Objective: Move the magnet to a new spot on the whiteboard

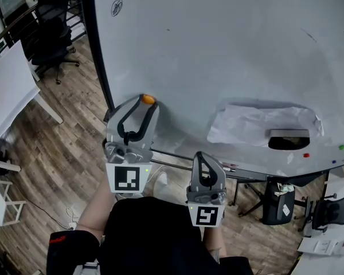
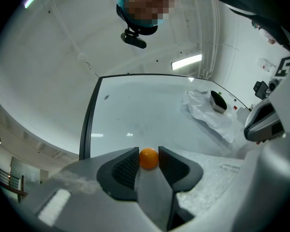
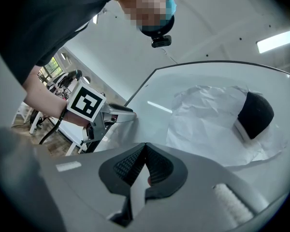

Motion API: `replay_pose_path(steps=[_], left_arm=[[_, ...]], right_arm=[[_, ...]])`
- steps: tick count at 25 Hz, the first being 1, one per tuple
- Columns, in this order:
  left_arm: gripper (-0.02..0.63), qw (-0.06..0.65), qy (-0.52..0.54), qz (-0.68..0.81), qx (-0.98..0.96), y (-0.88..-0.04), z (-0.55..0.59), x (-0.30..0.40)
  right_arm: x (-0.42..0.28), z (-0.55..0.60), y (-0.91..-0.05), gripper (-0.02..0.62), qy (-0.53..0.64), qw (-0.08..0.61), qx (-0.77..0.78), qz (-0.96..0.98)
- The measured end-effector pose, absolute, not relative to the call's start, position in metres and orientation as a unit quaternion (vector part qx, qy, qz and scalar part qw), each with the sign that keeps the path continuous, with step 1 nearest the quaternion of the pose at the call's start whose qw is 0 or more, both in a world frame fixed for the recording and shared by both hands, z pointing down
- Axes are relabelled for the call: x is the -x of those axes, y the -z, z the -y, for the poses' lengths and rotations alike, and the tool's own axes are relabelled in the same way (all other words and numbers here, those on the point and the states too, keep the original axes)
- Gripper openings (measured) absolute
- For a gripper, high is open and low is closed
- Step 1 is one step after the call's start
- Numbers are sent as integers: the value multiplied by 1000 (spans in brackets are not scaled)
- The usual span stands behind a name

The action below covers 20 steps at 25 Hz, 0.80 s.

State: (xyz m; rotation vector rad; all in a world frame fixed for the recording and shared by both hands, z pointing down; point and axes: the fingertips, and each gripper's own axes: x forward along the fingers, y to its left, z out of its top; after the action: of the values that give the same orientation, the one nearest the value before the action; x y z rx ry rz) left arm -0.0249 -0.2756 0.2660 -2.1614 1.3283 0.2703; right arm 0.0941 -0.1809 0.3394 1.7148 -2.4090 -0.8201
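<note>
As the magnet (image 2: 148, 158) sits on the whiteboard (image 2: 150, 115), the left gripper (image 2: 148, 154) flanks it.

Most of the whiteboard (image 1: 218, 39) is lying open; clutter is crowding its lower right corner.
The upper and left stretches are offering free passage. Near the bottom edge a crumpled paper sheet (image 1: 246, 125) is bulging out, a black eraser (image 1: 289, 141) is sitting on it, and a red dot (image 1: 307, 154) and a green dot (image 1: 341, 147) are clinging just beside, toward the right edge.

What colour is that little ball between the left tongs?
The magnet is orange; clearest in the left gripper view.
</note>
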Motion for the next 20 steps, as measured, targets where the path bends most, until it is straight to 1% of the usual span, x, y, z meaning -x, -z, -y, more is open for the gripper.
replay_pose_path(steps=[20], left_arm=[[127,279,-99,-494,817,-267,276,26]], right_arm=[[-92,176,-342,2,262,39,-563,783]])
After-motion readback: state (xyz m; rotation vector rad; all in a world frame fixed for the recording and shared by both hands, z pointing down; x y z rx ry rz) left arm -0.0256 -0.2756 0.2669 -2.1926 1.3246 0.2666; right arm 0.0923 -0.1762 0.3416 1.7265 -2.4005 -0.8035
